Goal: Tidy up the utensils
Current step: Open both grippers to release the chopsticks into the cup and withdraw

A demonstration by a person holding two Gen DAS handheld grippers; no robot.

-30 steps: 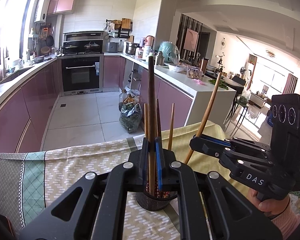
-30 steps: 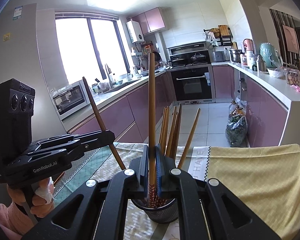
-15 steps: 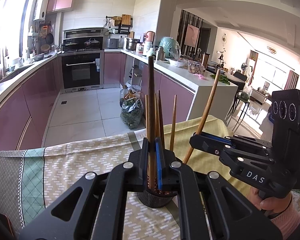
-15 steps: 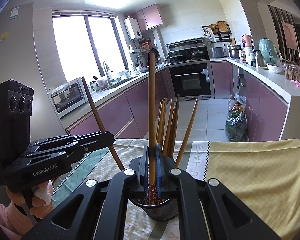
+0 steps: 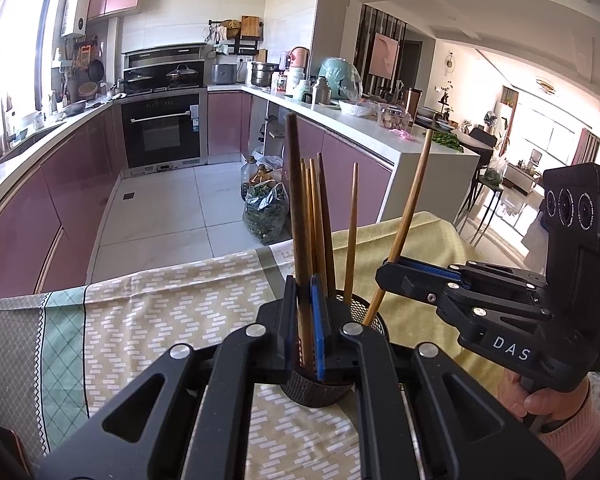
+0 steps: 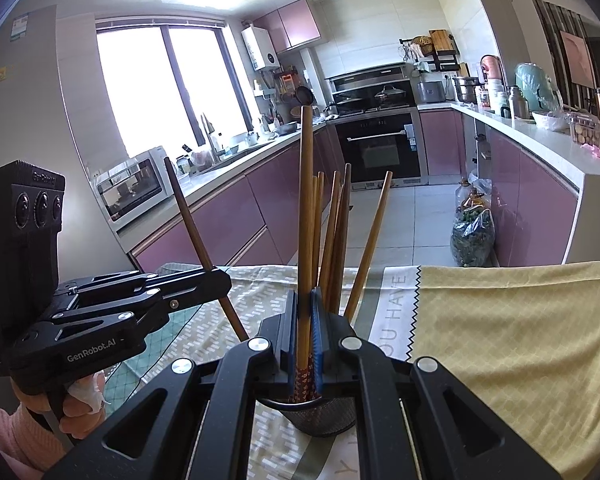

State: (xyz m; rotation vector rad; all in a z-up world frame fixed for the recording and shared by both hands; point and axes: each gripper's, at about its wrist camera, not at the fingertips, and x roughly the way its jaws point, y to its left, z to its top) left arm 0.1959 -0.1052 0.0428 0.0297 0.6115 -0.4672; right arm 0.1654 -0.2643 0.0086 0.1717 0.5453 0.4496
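Observation:
A black mesh utensil holder (image 5: pixel 320 390) stands on the tablecloth and holds several wooden chopsticks (image 5: pixel 352 220); it also shows in the right wrist view (image 6: pixel 324 414). My left gripper (image 5: pixel 304 320) is shut on a dark brown chopstick (image 5: pixel 298 208), whose lower end is inside the holder. My right gripper (image 6: pixel 305 336) is shut on a lighter wooden chopstick (image 6: pixel 306 200), its patterned end in the holder. Each gripper shows in the other's view, the right one (image 5: pixel 392 276) pinching its chopstick (image 5: pixel 408 208), the left one (image 6: pixel 216 280) pinching its own (image 6: pixel 188 224).
The table wears a yellow and green patterned cloth (image 5: pixel 160 308), also in the right wrist view (image 6: pixel 500 320). Beyond its far edge are the kitchen floor, purple cabinets (image 5: pixel 28 200), an oven (image 5: pixel 160 132) and a bag of greens (image 5: pixel 266 212).
Both grippers have lowered their chopsticks further into the holder. The cameras have dropped and the holder sits closer under the fingers.

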